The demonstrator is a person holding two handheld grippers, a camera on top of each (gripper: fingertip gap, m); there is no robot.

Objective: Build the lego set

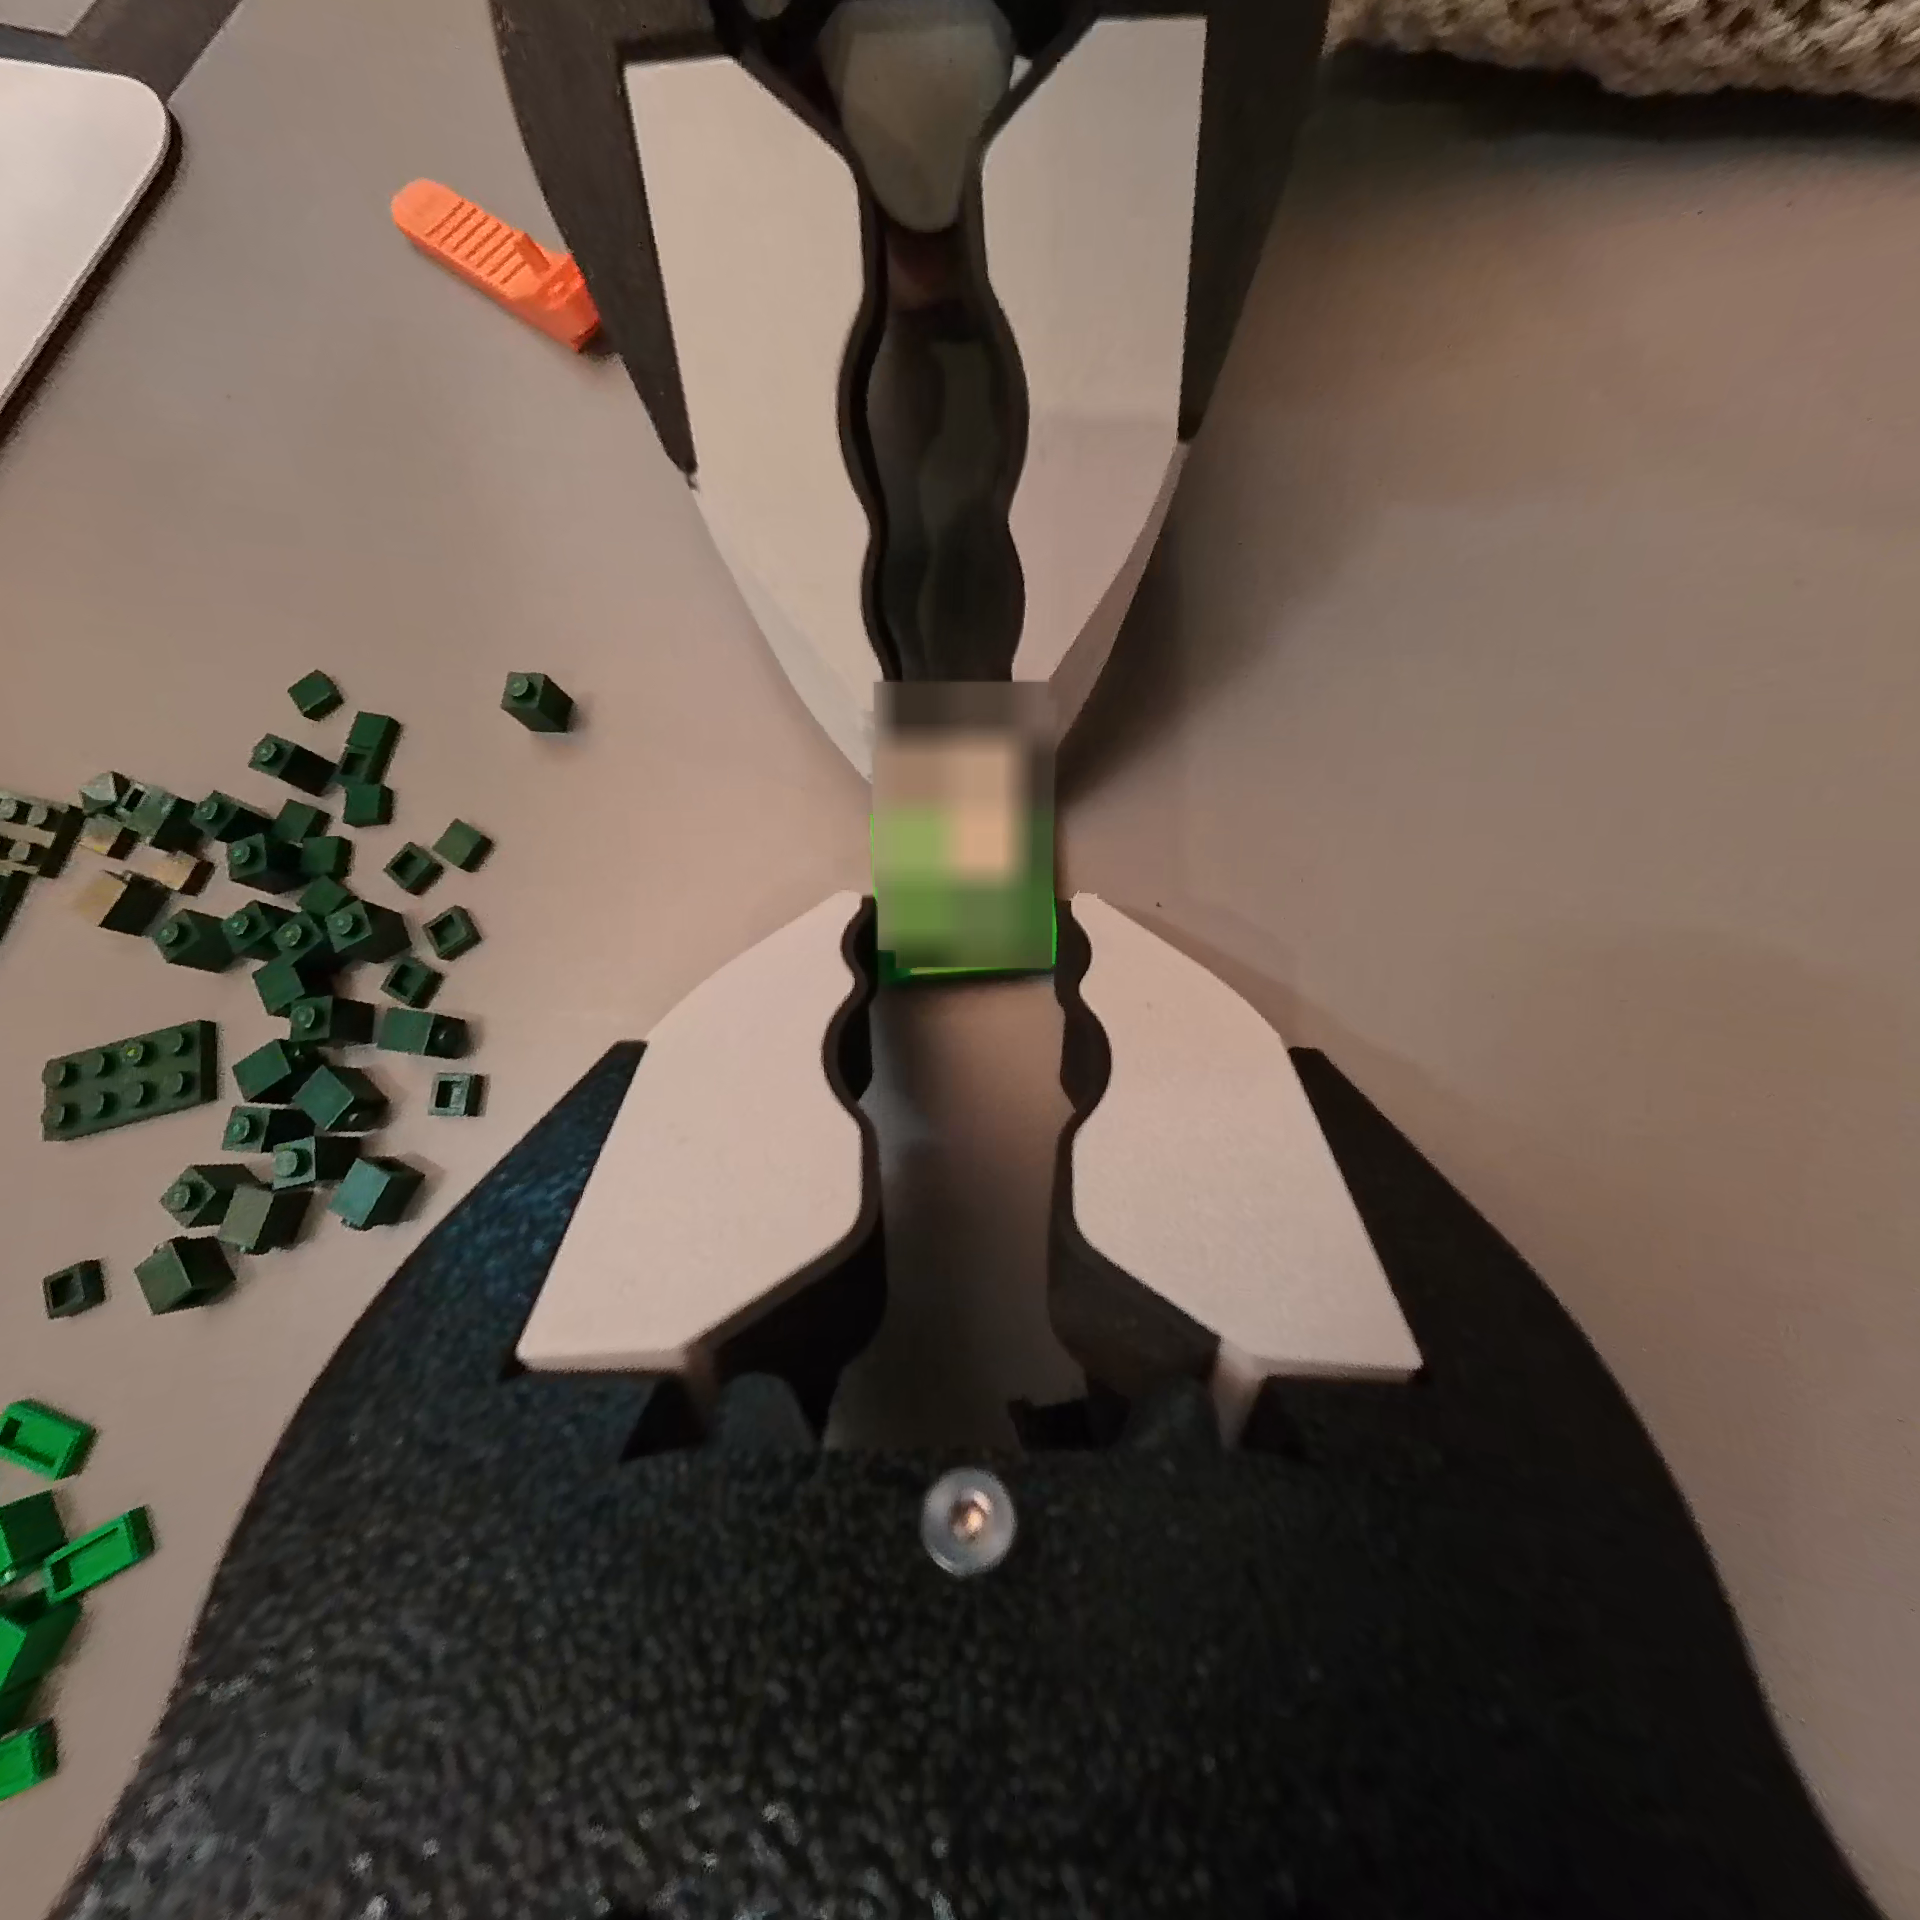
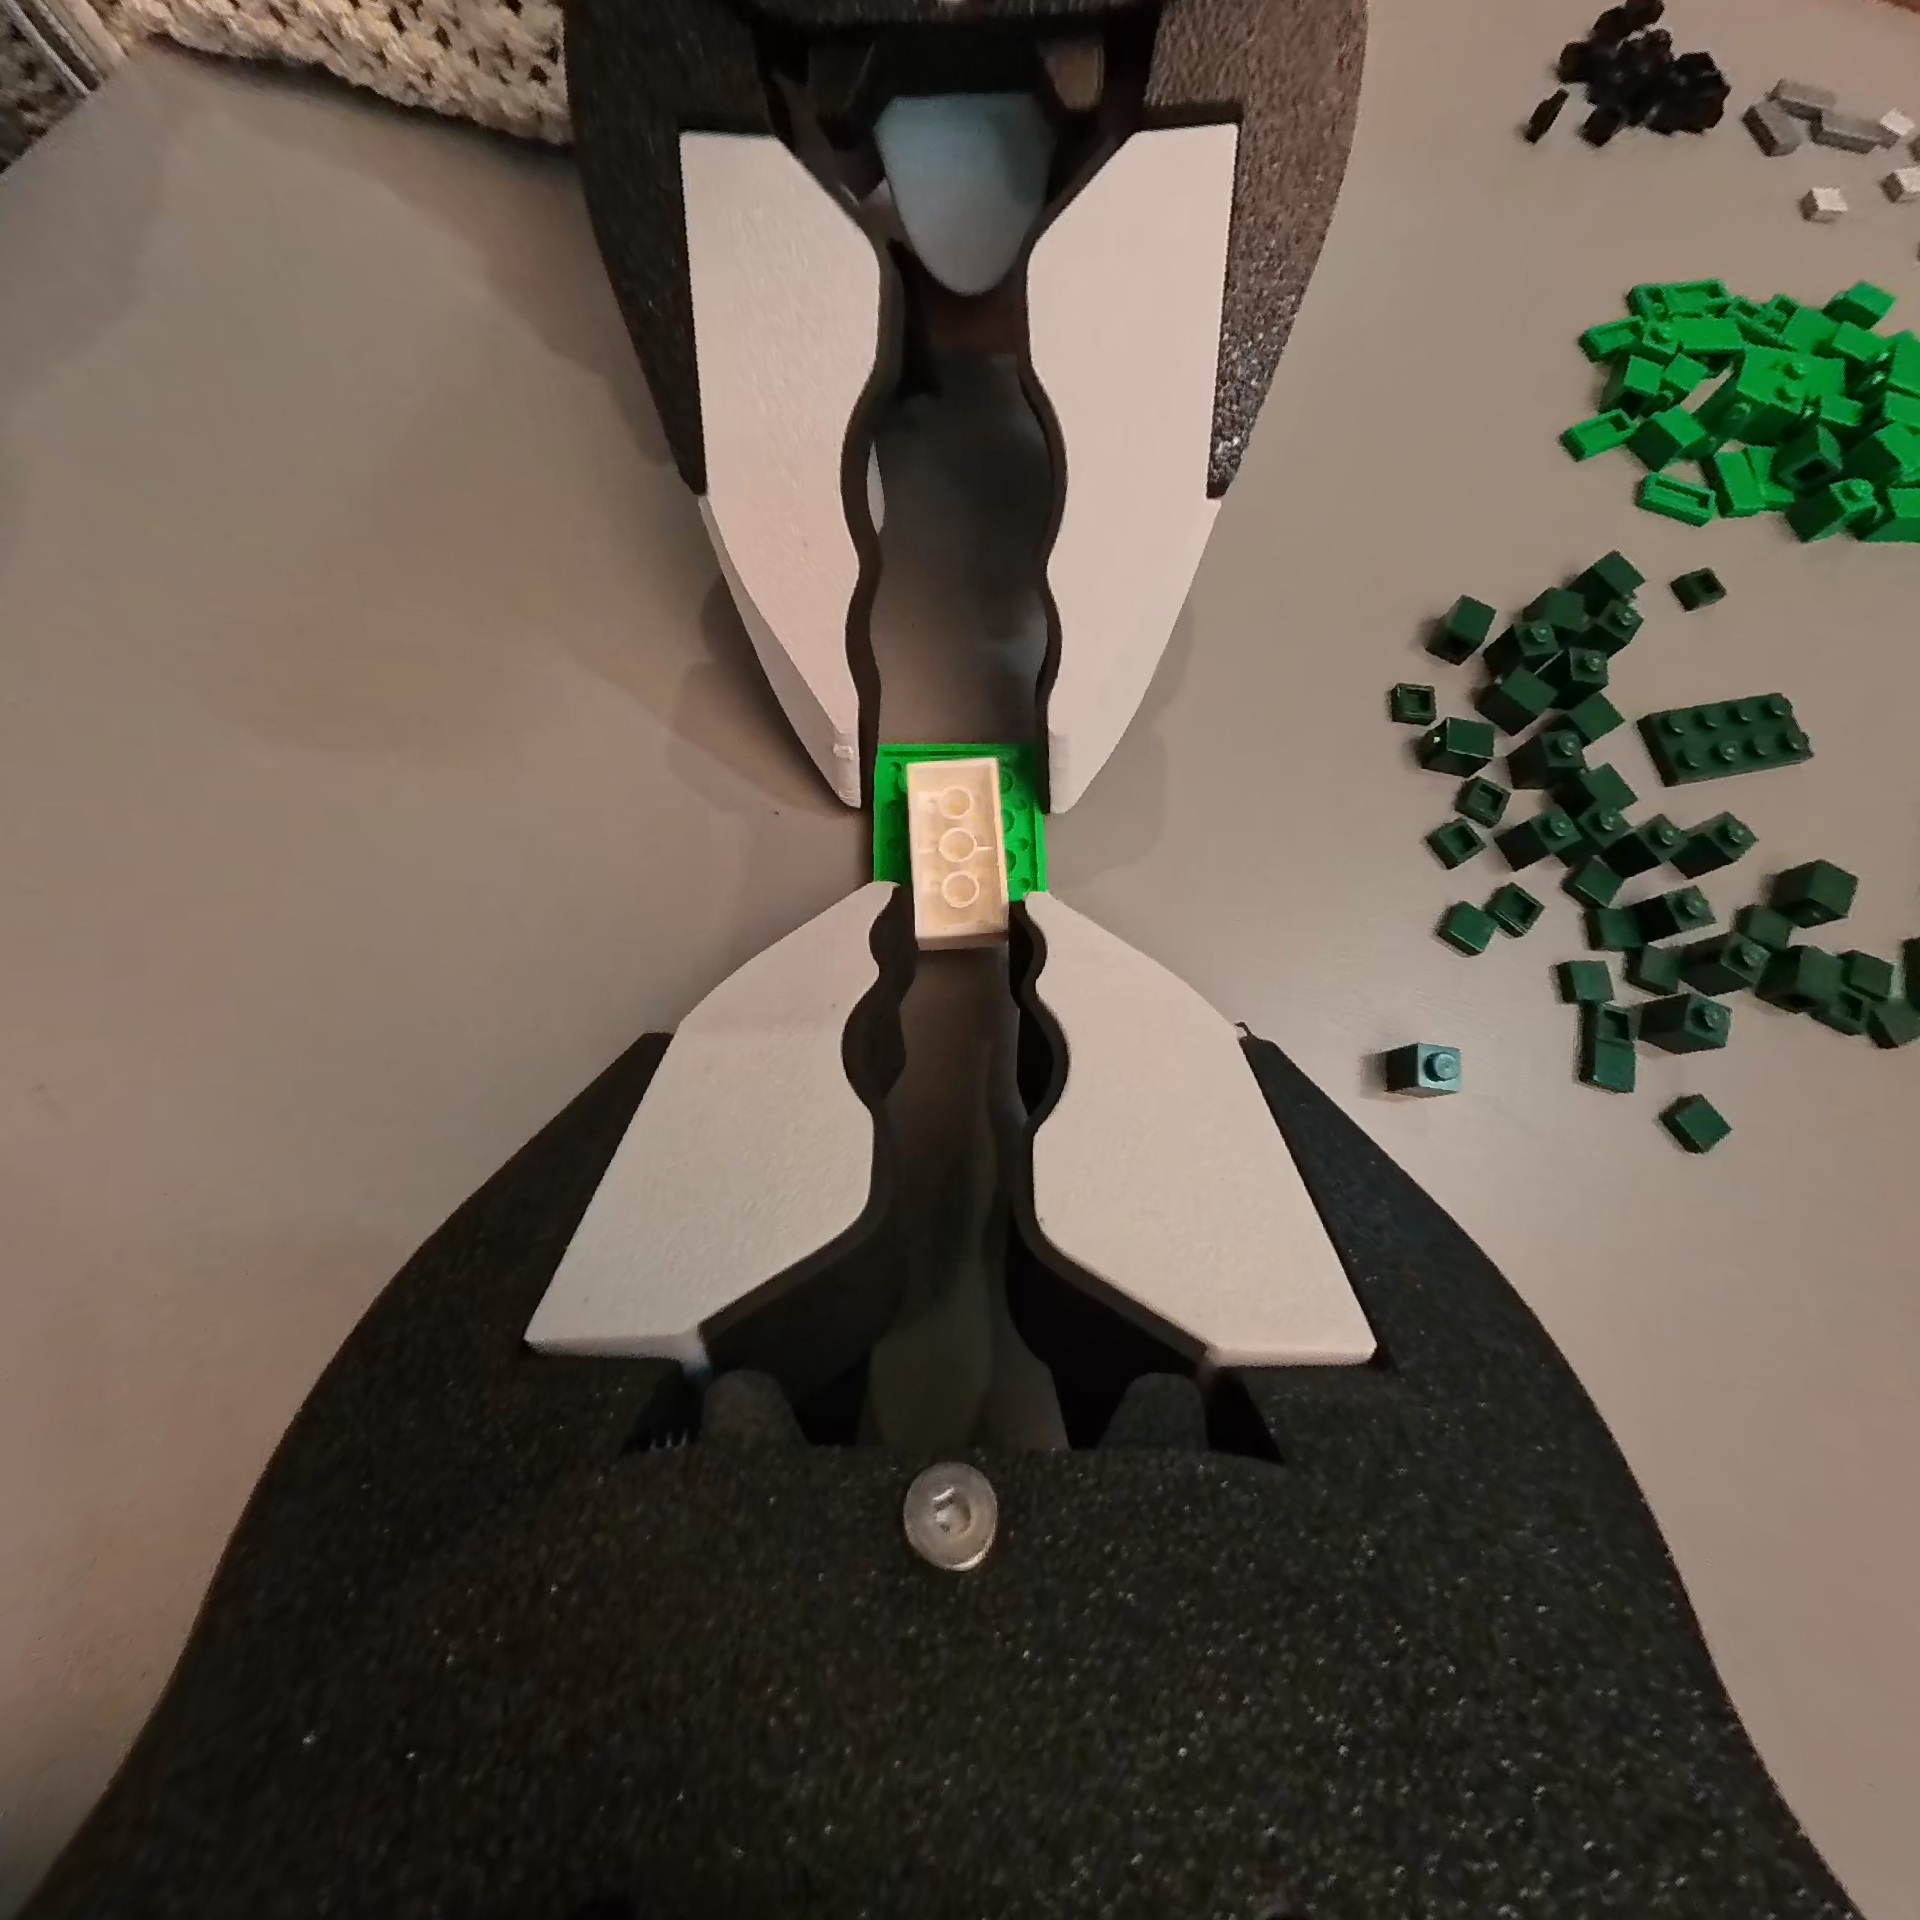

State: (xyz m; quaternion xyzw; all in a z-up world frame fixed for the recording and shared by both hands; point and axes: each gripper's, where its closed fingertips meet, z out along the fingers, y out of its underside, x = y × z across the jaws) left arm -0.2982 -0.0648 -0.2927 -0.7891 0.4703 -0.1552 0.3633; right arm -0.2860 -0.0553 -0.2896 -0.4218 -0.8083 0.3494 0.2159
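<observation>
My two grippers meet tip to tip above the grey table [image 2: 364,623]. My left gripper [image 1: 966,935] is shut on a bright green plate [image 1: 971,968], which a mosaic patch mostly covers in that view. In the right wrist view the left gripper [image 2: 956,774] comes in from the top, holding the green plate [image 2: 888,821] with its studs facing me. My right gripper [image 2: 956,920] is shut on a cream-white brick [image 2: 956,852], hollow underside towards the camera, lying against the plate's studs. The right gripper's fingers [image 1: 769,520] show at the top of the left wrist view.
A pile of dark green bricks [image 2: 1621,831] with a dark green plate [image 2: 1725,732] lies to one side, and bright green bricks [image 2: 1787,416] beyond it. Black pieces [image 2: 1642,83], grey pieces [image 2: 1829,125], an orange brick separator [image 1: 488,260], a laptop corner [image 1: 62,208] and knitted cloth [image 1: 1662,42] line the edges. Only a small space, under 4 cm, lies between the two pairs of fingers. From the right gripper's tips to the orange brick separator [image 1: 488,260] is close to 15 centimetres.
</observation>
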